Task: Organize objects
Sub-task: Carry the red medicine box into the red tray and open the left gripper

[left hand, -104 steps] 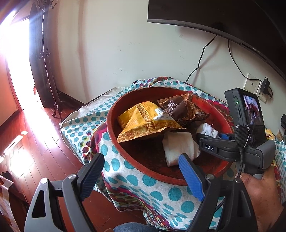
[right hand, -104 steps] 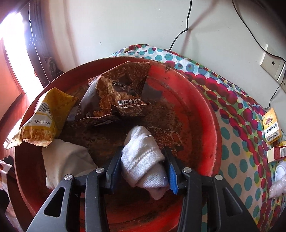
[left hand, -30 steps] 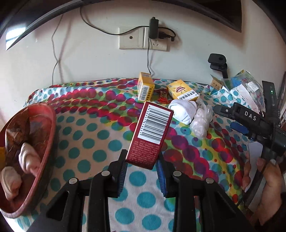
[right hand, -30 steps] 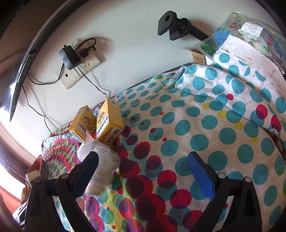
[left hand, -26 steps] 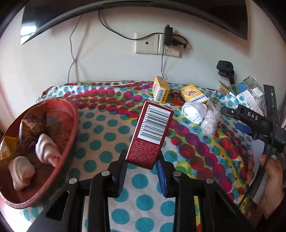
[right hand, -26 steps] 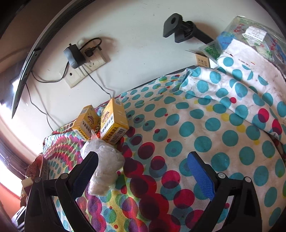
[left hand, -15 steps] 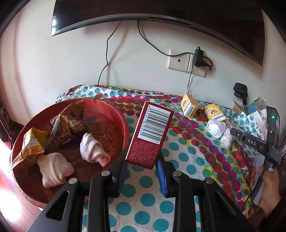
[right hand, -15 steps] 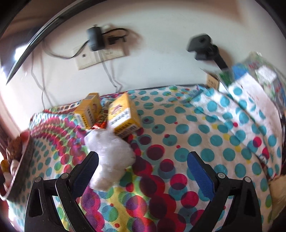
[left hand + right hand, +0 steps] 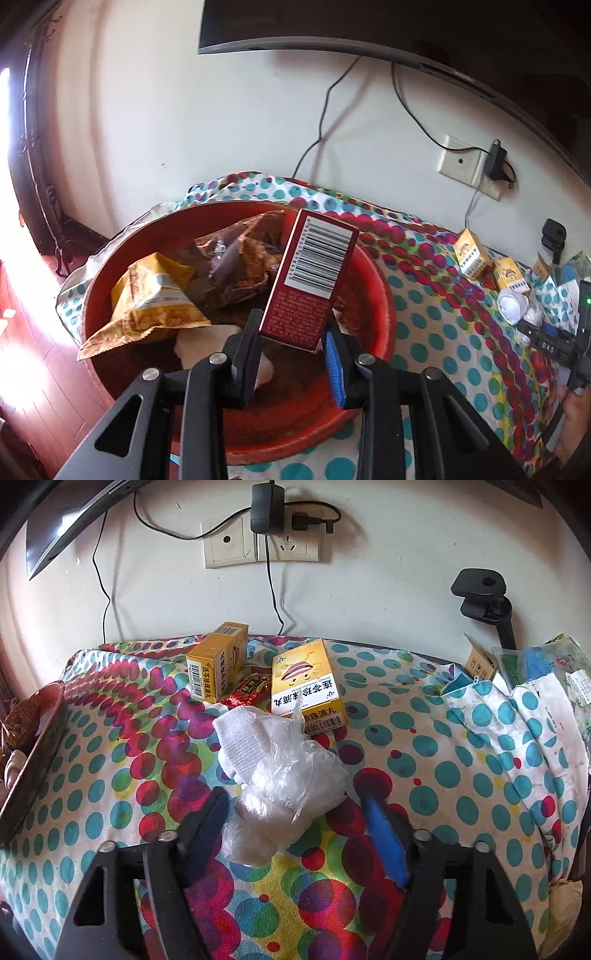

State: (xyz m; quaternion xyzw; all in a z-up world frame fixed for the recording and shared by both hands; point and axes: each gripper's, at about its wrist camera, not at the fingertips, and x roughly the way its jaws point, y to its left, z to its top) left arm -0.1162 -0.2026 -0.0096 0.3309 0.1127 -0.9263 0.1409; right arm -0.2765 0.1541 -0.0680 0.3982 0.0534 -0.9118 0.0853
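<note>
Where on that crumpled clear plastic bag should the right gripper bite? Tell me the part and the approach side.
Take the clear plastic bag across its bulging middle, coming straight in from the near side. The right gripper is already open with one finger on each side. The bag is soft and lumpy, with a white sock tucked against its far left, so a middle pinch probably avoids catching the sock.
</note>
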